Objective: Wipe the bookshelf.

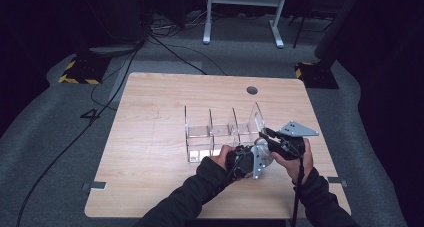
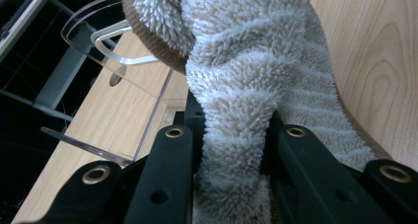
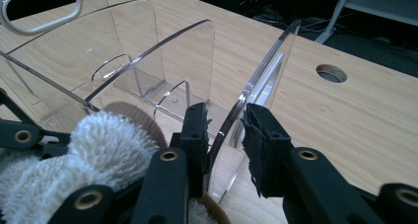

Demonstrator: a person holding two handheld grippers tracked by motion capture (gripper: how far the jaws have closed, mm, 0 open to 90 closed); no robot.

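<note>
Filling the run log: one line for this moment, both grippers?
left gripper: shut on fluffy towel | right gripper: clamps clear organizer's end wall | towel beside organizer, not yet inside

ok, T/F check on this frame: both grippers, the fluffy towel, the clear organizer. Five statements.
1. The left gripper is shut on the towel. True.
2. The right gripper straddles a wall of the clear organizer. True.
3. The towel is dark blue. False: it is off-white with a brown backing.
4. The organizer sits on a metal tray. False: it stands on the wooden table.
5. The table has a round hole. True.
</note>
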